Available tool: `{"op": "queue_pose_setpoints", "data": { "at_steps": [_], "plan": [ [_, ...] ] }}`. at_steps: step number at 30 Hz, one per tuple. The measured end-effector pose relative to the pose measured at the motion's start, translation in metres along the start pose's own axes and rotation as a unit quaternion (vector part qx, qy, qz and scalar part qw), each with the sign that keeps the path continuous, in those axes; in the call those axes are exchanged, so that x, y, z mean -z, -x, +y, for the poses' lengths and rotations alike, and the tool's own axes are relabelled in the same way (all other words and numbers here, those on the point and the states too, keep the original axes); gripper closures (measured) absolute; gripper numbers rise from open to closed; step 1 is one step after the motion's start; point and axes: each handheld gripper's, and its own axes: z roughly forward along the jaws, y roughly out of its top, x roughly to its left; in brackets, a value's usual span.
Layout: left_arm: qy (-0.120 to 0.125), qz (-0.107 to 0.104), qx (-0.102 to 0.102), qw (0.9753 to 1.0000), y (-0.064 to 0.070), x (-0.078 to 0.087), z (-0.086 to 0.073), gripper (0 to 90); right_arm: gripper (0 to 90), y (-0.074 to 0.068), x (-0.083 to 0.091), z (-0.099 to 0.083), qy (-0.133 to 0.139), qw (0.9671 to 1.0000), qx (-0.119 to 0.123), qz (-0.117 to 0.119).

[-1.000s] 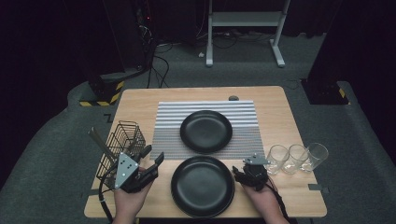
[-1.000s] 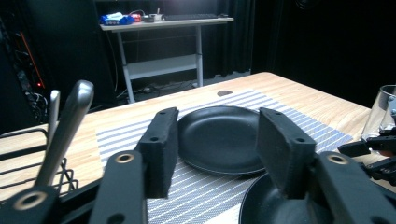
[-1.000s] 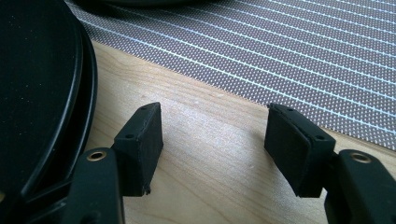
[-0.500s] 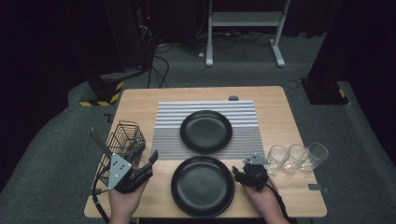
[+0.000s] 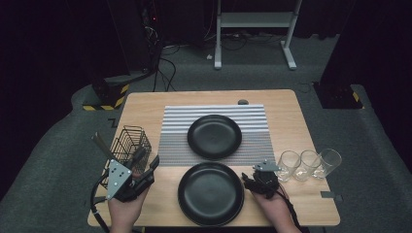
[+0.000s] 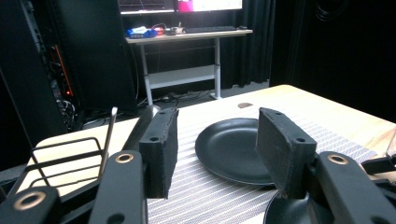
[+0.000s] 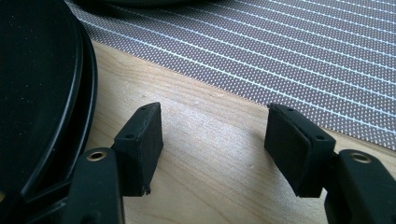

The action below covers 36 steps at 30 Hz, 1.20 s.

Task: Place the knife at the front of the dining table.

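Observation:
Two black plates lie on the wooden table (image 5: 291, 116): the far plate (image 5: 214, 136) rests on a striped grey placemat (image 5: 214, 114), the near plate (image 5: 210, 192) on bare wood by the front edge. My left gripper (image 5: 149, 169) hovers at the front left, beside a black wire basket (image 5: 128, 143), open and empty; its own view looks over the far plate (image 6: 233, 149) between the jaws. My right gripper (image 5: 248, 180) is low over the table just right of the near plate (image 7: 37, 93), open, with only bare wood between its fingers (image 7: 140, 144).
Three clear glasses (image 5: 309, 164) stand in a row at the right, close to my right hand. The wire basket holds utensils, whose handles (image 5: 101, 144) stick out. A desk frame (image 5: 252, 22) and cables lie on the floor beyond the table.
My left gripper has drawn slightly back toward the front edge. The right gripper has stayed where it was.

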Motion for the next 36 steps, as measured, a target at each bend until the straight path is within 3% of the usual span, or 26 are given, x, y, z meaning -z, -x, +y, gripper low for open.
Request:
{"op": "queue_pose_setpoints", "data": {
  "at_steps": [15, 36],
  "plan": [
    [0.001, 0.019, 0.016, 0.9997, -0.014, 0.003, -0.002, 49.3, 36.8, 0.000, 0.000, 0.000, 0.000, 1.0000, 0.000, 0.000],
    [-0.023, 0.035, 0.022, 0.9989, -0.029, -0.008, 0.003, 48.4, 36.6, 0.000, 0.000, 0.000, 0.000, 1.0000, 0.002, 0.000]
  ]
}}
